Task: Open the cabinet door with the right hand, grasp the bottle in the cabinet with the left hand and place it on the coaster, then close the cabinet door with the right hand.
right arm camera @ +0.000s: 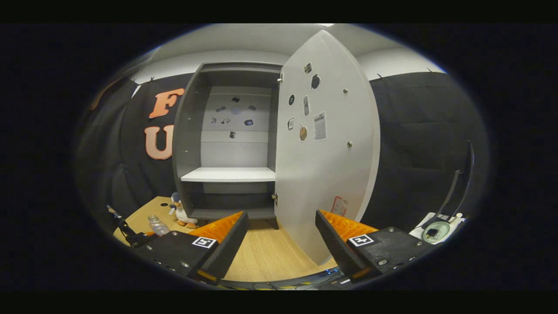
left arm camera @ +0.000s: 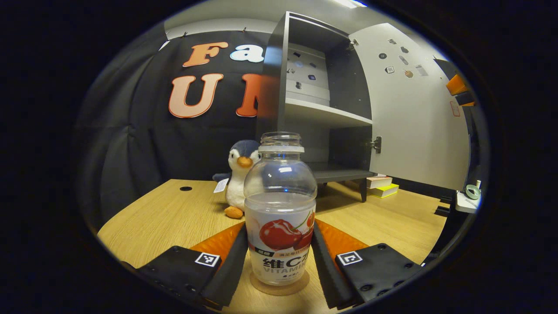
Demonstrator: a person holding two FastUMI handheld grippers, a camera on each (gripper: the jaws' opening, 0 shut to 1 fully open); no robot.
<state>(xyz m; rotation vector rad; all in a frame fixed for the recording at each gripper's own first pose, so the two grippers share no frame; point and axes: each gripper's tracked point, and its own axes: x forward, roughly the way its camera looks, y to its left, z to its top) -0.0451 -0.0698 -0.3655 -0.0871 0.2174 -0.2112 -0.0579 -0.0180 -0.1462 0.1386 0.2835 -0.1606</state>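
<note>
We see the capless, seemingly empty bottle [left arm camera: 280,209] upright on the coaster [left arm camera: 279,288], between our left gripper's [left arm camera: 279,261] narrowly parted fingers. Our right gripper [right arm camera: 281,244] gapes wide before the open cabinet door [right arm camera: 327,148].

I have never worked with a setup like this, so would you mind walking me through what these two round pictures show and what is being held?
There is no robot arm here: a person holds a two-finger gripper in each hand, and a fisheye camera rides on each, looking forward along its fingers.

In the left gripper view, the left gripper has its black and orange fingers on either side of a clear, uncapped bottle that stands on a round coaster on the wooden table. The fingers look slightly apart from the bottle, so it seems set down rather than gripped. Behind it sit a plush penguin and the grey cabinet.

In the right gripper view, the right gripper is open and holds nothing; it faces the cabinet door, which stands wide open and is not yet closed.
</note>
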